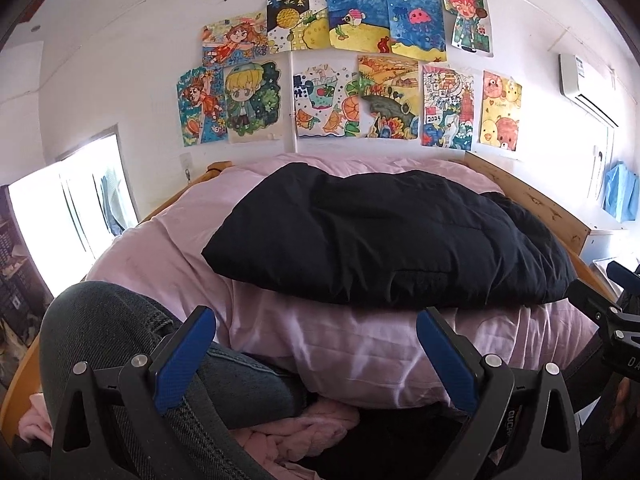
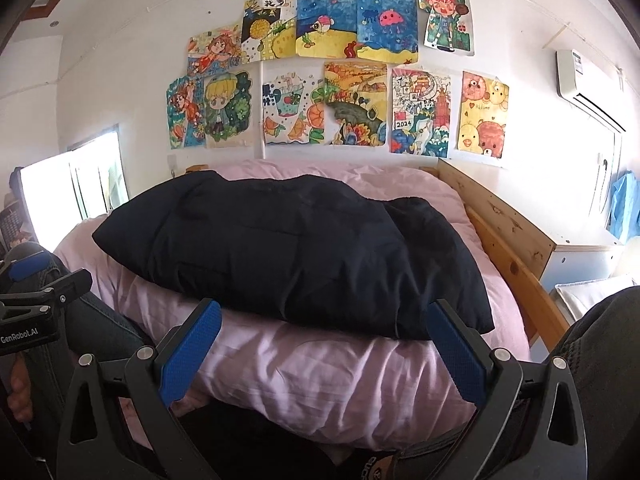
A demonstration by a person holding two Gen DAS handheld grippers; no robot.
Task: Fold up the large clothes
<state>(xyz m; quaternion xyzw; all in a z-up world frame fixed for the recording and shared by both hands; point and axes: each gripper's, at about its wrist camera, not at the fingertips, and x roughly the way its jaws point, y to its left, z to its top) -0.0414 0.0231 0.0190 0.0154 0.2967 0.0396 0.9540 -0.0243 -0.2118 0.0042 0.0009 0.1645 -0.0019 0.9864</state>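
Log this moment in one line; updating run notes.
black padded jacket: folded on pink quilt | left hand-held gripper: open | right hand-held gripper: open

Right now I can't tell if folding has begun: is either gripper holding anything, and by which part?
Nothing is held. The left gripper and right gripper are open, short of the puffy black jacket.

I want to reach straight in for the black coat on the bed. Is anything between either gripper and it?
Nothing visible. Both the left gripper and the right gripper are open, with only bare pink duvet between their fingers and the near edge of the black coat.
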